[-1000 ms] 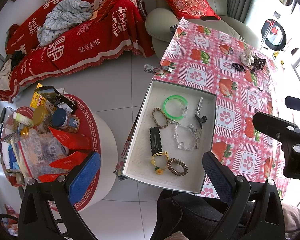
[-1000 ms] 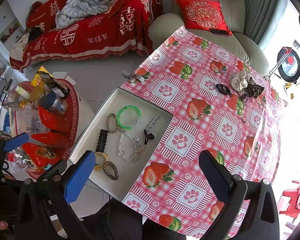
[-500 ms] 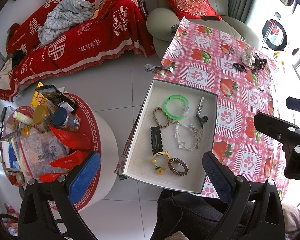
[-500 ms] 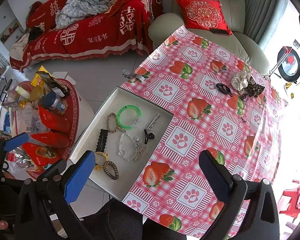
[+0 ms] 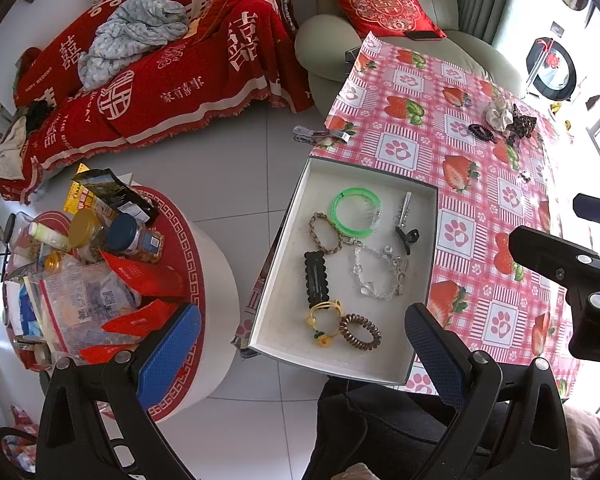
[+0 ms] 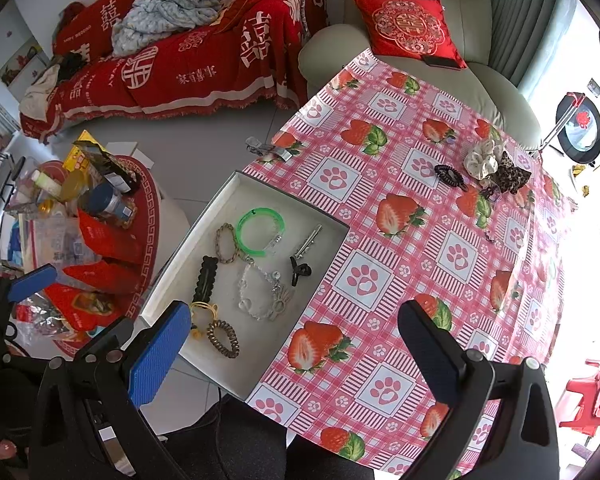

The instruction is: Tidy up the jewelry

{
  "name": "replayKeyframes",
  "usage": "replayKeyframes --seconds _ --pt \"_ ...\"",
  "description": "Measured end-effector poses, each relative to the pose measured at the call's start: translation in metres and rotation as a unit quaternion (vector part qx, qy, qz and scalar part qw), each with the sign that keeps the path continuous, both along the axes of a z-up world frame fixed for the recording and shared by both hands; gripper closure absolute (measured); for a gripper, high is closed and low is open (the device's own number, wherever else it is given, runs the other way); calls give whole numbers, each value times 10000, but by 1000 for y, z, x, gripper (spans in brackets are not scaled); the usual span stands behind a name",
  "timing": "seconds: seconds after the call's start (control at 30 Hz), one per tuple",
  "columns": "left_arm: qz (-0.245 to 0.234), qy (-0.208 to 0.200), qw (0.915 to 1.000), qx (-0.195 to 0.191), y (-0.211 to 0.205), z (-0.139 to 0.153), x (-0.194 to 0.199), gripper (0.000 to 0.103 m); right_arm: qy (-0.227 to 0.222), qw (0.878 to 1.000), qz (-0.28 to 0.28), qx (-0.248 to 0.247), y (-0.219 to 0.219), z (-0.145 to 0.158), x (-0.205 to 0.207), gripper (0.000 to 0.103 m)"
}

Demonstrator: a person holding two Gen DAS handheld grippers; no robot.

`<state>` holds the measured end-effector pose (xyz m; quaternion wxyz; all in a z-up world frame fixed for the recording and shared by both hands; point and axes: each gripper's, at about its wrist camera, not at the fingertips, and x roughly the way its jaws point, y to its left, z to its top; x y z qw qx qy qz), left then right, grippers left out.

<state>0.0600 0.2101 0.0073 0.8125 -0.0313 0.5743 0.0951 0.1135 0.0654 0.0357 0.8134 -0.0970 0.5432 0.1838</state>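
A white shallow box (image 5: 284, 248) (image 6: 324, 276) lies at the table's near left edge. It holds a green bangle (image 5: 356, 212) (image 6: 260, 232), a braided bracelet (image 5: 324, 234), a black hair clip (image 5: 316, 276), a crystal bracelet (image 5: 376, 276) (image 6: 260, 292), a brown coil tie (image 5: 359, 332) (image 6: 223, 339), a yellow tie (image 5: 325, 318) and a metal clip (image 6: 306, 246). Scrunchies (image 6: 494, 166) and a black tie (image 6: 448, 174) lie at the far right of the tablecloth. My left gripper (image 5: 300, 344) and right gripper (image 6: 296, 350) are both open and empty, held above the box's near end.
A pink strawberry tablecloth (image 6: 420, 240) covers the table. A round white stool (image 5: 216, 276) crowded with jars and packets stands left of the box. A clip (image 5: 320, 135) holds the cloth's left edge. A red-covered sofa (image 5: 160, 64) and an armchair (image 6: 420, 12) stand beyond.
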Motion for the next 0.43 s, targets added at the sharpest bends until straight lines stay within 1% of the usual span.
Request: replayKeyframes --seconds 0.3,0.43 --pt "-22 -52 10000 -8 4 0 -3 0 14 10000 23 -1 1 -1 -1 0" --pt "-70 -86 9999 65 4 2 -4 0 9 10000 15 14 1 -1 -1 0"
